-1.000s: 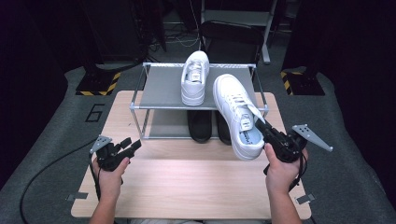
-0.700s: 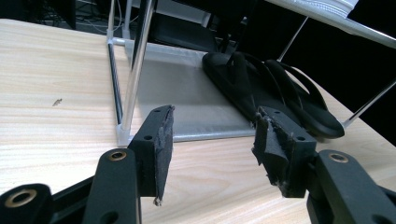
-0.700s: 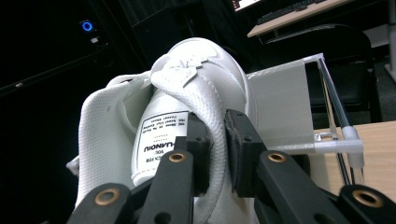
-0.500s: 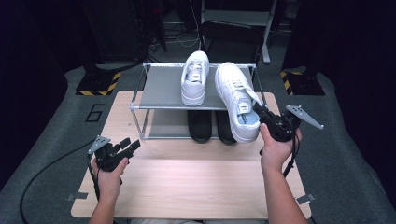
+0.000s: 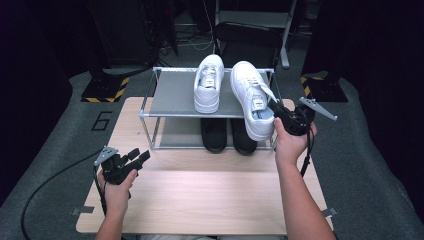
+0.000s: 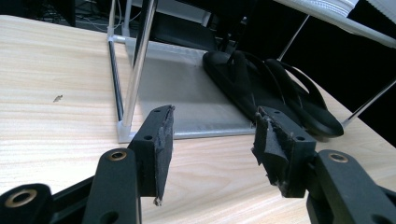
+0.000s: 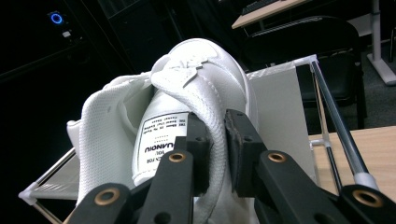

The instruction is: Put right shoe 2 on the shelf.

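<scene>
While right gripper (image 7: 215, 140) pinched white sneaker (image 5: 252, 102) collar between fingers, we judged it light, floppy; left gripper (image 6: 212, 144) wide, empty.

Bare forearms; 2 black grippers (image 5: 131, 162) (image 5: 281, 114), brass-ringed screws, grey 3-cornered plates, black cables

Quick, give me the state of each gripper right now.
Left gripper: open, holding nothing, low over the table.
Right gripper: shut on the white sneaker, gripping its collar at the rack.
</scene>
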The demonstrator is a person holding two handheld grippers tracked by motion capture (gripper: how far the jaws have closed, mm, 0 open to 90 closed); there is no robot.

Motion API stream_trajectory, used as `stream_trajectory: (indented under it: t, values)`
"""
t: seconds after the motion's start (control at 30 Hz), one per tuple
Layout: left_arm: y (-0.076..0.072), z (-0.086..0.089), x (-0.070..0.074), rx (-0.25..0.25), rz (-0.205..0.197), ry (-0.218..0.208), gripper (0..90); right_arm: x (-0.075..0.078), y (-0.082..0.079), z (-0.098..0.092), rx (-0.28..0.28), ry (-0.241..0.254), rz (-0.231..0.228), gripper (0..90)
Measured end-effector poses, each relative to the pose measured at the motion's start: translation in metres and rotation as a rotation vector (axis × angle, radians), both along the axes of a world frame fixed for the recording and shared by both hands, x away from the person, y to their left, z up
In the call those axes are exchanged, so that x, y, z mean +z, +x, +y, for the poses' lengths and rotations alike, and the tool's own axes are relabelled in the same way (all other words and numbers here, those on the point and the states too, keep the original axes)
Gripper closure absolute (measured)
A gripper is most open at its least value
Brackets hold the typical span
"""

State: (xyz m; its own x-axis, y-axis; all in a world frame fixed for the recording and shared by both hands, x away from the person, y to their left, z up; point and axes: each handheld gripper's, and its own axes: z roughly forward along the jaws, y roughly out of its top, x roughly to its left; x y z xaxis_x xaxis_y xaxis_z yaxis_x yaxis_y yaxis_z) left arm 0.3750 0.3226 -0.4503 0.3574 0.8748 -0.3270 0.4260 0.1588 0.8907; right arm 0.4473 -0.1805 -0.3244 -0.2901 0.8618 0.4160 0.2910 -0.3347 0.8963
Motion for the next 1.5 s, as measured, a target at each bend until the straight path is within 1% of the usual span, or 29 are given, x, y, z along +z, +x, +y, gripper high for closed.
stream_trajectory:
  t: [0.03,0.07,0.13,0.17,0.2,0.23,0.3,0.6,0.73,0.83,0.9,0.97,1.03,1.17,1.23,1.33,1.47,1.5]
  values:
    - [0.0,0.0,0.0,-0.002,0.0,0.0,47.1,0.001,0.003,0.001,-0.001,-0.003,0.006,80.0]
    - [0.0,0.0,0.0,-0.002,0.0,0.0,47.1,0.001,0.003,0.001,-0.001,-0.003,0.006,80.0]
    - [0.001,0.0,0.0,0.0,0.001,-0.004,47.1,0.002,0.011,0.004,-0.006,-0.012,0.018,80.0]
    - [0.001,-0.001,-0.001,-0.001,0.011,-0.006,47.1,0.003,0.014,0.005,-0.006,-0.017,0.023,80.0]
    - [0.001,-0.001,-0.001,-0.001,0.011,-0.006,47.1,0.003,0.014,0.005,-0.006,-0.017,0.023,80.0]
    - [0.002,-0.003,-0.002,-0.007,0.015,-0.006,47.1,0.004,0.02,0.007,-0.005,-0.016,0.039,80.0]
    - [0.003,-0.004,-0.002,-0.01,0.014,-0.006,47.1,0.005,0.024,0.008,-0.004,-0.004,0.047,80.0]
    - [0.004,-0.005,-0.003,-0.012,0.018,-0.003,47.1,0.017,0.037,0.014,-0.015,-0.003,0.033,80.0]
    - [0.003,-0.005,-0.003,-0.012,0.014,-0.005,47.1,0.02,0.041,0.016,-0.017,0.005,0.037,80.0]
    - [0.003,-0.004,-0.002,-0.01,0.006,-0.005,47.1,0.023,0.047,0.02,-0.029,0.008,0.036,79.8]
    - [0.003,-0.003,-0.003,-0.013,0.01,-0.005,47.1,0.024,0.05,0.021,-0.033,0.011,0.035,79.8]
    - [0.002,-0.003,-0.003,-0.016,0.014,-0.007,47.1,0.025,0.051,0.022,-0.034,0.017,0.039,79.8]
    - [0.002,-0.003,-0.003,-0.015,0.009,-0.011,47.1,0.025,0.056,0.025,-0.046,0.007,0.037,79.8]
    - [0.001,-0.003,-0.003,-0.018,0.01,-0.01,47.1,0.022,0.065,0.028,-0.058,0.0,0.056,79.8]
    - [0.001,-0.003,-0.003,-0.017,0.011,-0.009,47.1,0.021,0.067,0.028,-0.06,0.001,0.059,79.8]
    - [0.001,-0.003,-0.004,-0.014,0.014,-0.01,47.1,0.017,0.075,0.026,-0.073,0.022,0.086,79.7]
    - [0.001,-0.003,-0.004,-0.015,0.015,-0.009,47.1,0.015,0.079,0.026,-0.081,0.027,0.097,79.6]
    - [0.001,-0.003,-0.004,-0.016,0.015,-0.01,47.1,0.016,0.082,0.027,-0.083,0.02,0.102,79.6]
